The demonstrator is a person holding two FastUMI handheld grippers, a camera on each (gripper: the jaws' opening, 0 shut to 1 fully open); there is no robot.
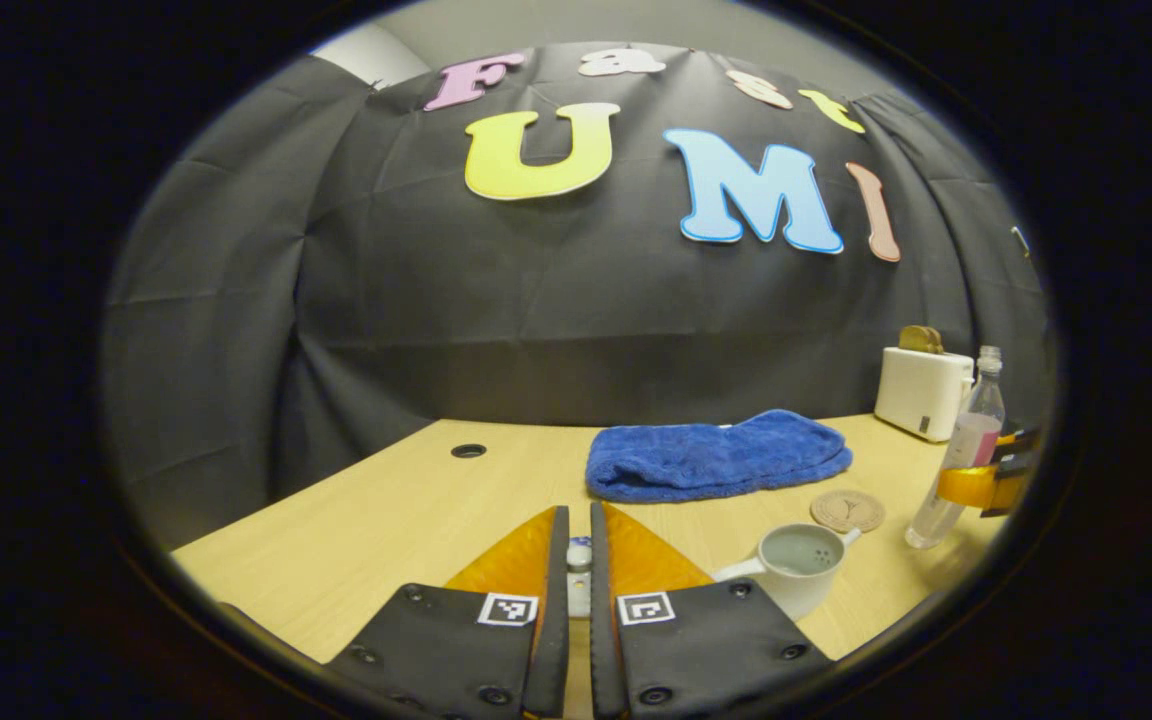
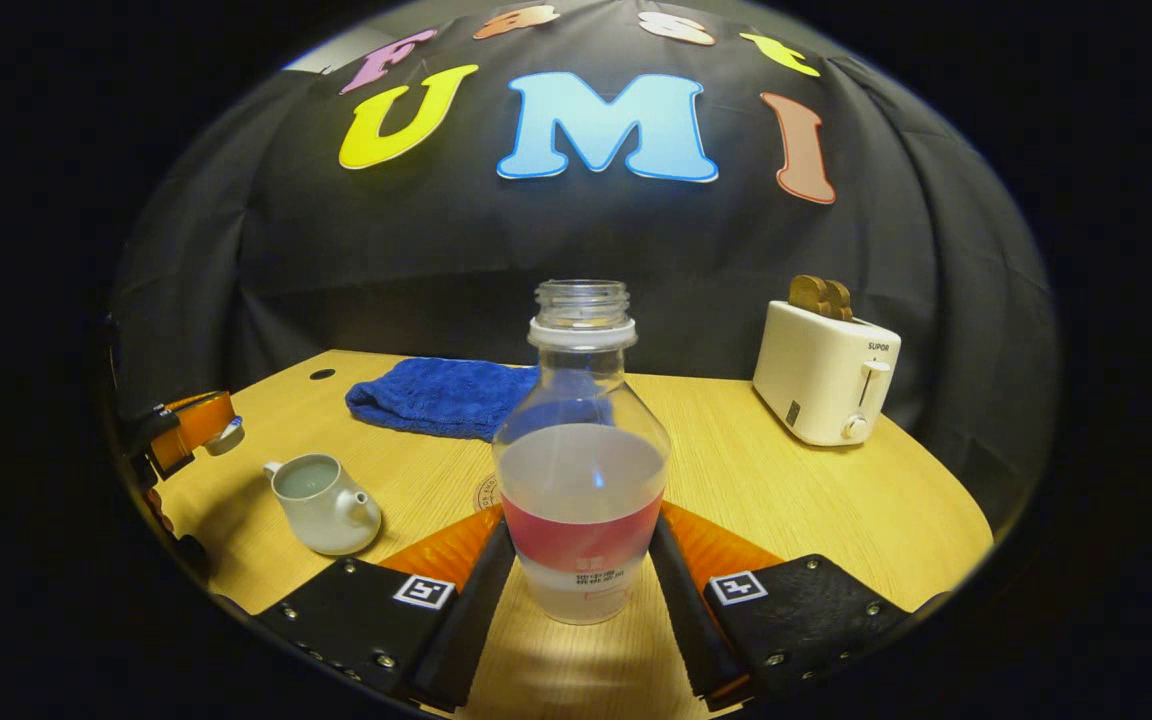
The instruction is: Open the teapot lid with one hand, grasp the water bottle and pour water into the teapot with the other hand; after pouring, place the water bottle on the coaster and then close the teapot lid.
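Wooden table (image 2: 816, 500), right gripper (image 2: 581, 560) clamping water bottle (image 2: 581, 470), teapot (image 2: 321, 503) uncovered

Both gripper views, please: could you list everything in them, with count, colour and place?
teapot: one, pale grey-white, lid off, left part of the table.
teapot lid: one, white, held between the left tongs.
water bottle: one, clear with a red label, uncapped, partly filled, upright between the right tongs.
coaster: one, tan, round, in front of the towel.
towel: one, blue, folded, towards the back.
toaster: one, white, with brown toast, back right.
table: one, light wood.
left tongs: shut on the lid.
right tongs: shut on the bottle.
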